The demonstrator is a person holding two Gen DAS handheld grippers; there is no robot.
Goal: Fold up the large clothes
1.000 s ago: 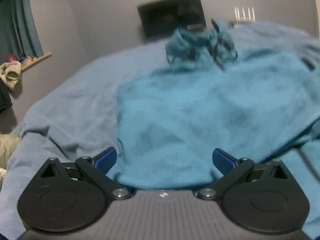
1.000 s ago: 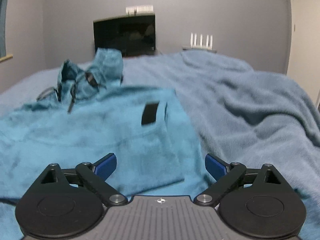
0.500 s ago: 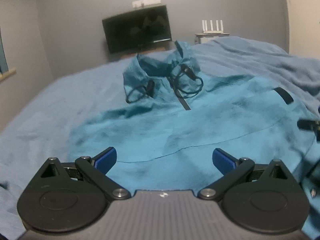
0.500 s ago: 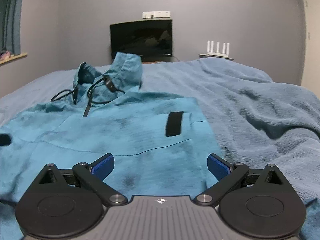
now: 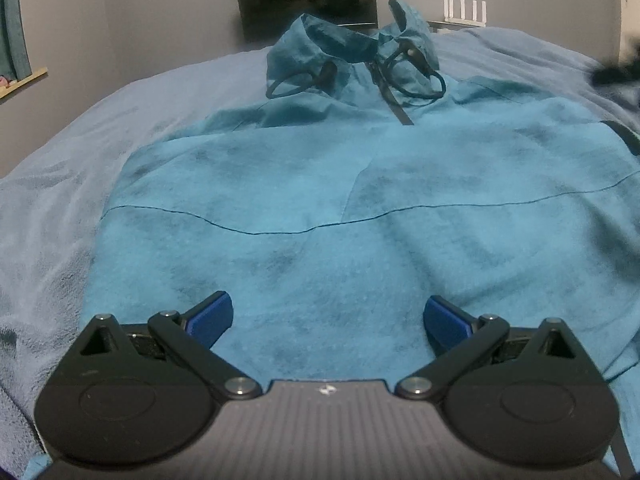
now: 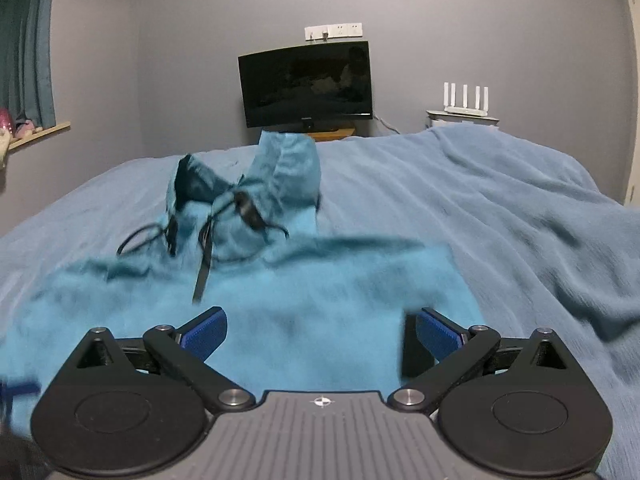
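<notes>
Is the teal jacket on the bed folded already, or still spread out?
Mostly spread: the teal jacket lies flat, front up, on the blanket; sleeves hidden.

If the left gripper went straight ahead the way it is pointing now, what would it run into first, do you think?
Most likely the teal jacket. The left gripper is open and low over the jacket's body, which fills the space ahead of its fingers. Further along that line the collar and its drawcords stand bunched up. Depth is hard to judge through the fisheye.

No readable text or labels anywhere (the monitor (image 6: pixel 306 84) is dark).
</notes>
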